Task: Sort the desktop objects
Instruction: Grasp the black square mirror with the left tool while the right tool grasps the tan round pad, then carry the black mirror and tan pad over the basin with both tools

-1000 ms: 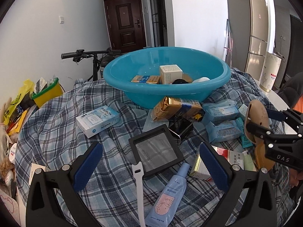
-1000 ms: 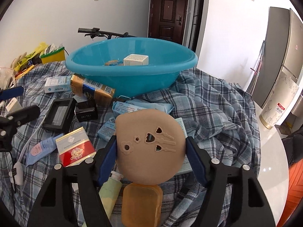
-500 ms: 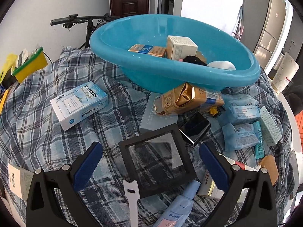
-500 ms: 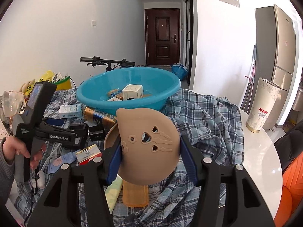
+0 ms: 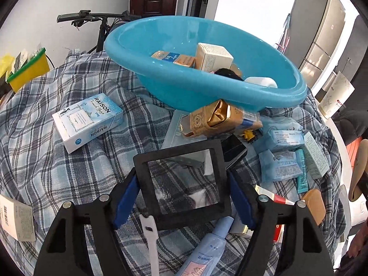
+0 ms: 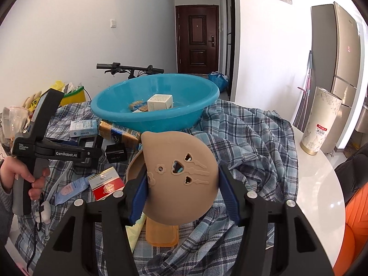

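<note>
My left gripper (image 5: pixel 184 197) is shut on a black square frame box with a clear window (image 5: pixel 184 179), its blue pads against both side edges. My right gripper (image 6: pixel 184 186) is shut on a tan round silicone case (image 6: pixel 181 177) and holds it up above the table. The blue basin (image 5: pixel 230 96) stands beyond the frame box on the plaid cloth and holds several small boxes; it also shows in the right wrist view (image 6: pixel 128 117). The left gripper appears in the right wrist view (image 6: pixel 89 151) at the left, held by a hand.
Around the frame box lie a white RAISON box (image 5: pixel 87 122), a gold packet (image 5: pixel 218 119), blue tissue packs (image 5: pixel 280 156), a blue tube (image 5: pixel 207 253) and a red cigarette pack (image 6: pixel 105 182). An orange case (image 6: pixel 161 234) lies under my right gripper. A white canister (image 6: pixel 319 131) stands far right.
My left gripper has moved forward and closed on the black frame box. My right gripper has lifted the tan case higher and pulled back from the basin.
</note>
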Action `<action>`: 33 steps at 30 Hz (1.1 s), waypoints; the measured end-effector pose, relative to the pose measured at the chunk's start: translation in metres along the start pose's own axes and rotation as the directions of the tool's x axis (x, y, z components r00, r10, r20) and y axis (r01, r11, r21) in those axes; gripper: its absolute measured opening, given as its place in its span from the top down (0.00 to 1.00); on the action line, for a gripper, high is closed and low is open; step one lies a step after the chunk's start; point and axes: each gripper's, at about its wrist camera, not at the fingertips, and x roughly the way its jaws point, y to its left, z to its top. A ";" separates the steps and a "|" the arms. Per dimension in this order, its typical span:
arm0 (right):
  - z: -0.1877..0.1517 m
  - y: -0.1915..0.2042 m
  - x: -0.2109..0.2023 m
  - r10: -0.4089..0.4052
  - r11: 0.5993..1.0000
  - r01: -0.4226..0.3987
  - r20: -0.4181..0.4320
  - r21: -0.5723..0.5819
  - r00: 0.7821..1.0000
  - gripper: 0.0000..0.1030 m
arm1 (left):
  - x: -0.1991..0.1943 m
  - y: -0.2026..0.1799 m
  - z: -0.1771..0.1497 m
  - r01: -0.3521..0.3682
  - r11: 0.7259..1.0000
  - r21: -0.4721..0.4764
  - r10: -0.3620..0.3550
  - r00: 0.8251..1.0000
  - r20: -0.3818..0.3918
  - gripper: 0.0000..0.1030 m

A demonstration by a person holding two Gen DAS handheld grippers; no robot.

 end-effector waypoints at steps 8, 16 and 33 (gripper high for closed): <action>-0.002 0.001 -0.001 0.005 1.000 -0.005 -0.003 0.007 1.000 0.45 | -0.040 -0.007 -0.008 -0.068 0.997 0.047 0.059 0.985 0.163 0.26; 0.003 0.018 -0.015 0.011 1.000 -0.010 0.042 -0.014 0.999 0.45 | -0.093 -0.025 -0.038 -0.153 0.986 0.058 0.110 0.882 0.458 0.26; 0.038 0.058 -0.058 0.029 0.999 -0.021 0.200 -0.042 0.979 0.45 | -0.183 -0.049 -0.065 -0.186 0.982 0.014 0.120 0.689 0.715 0.26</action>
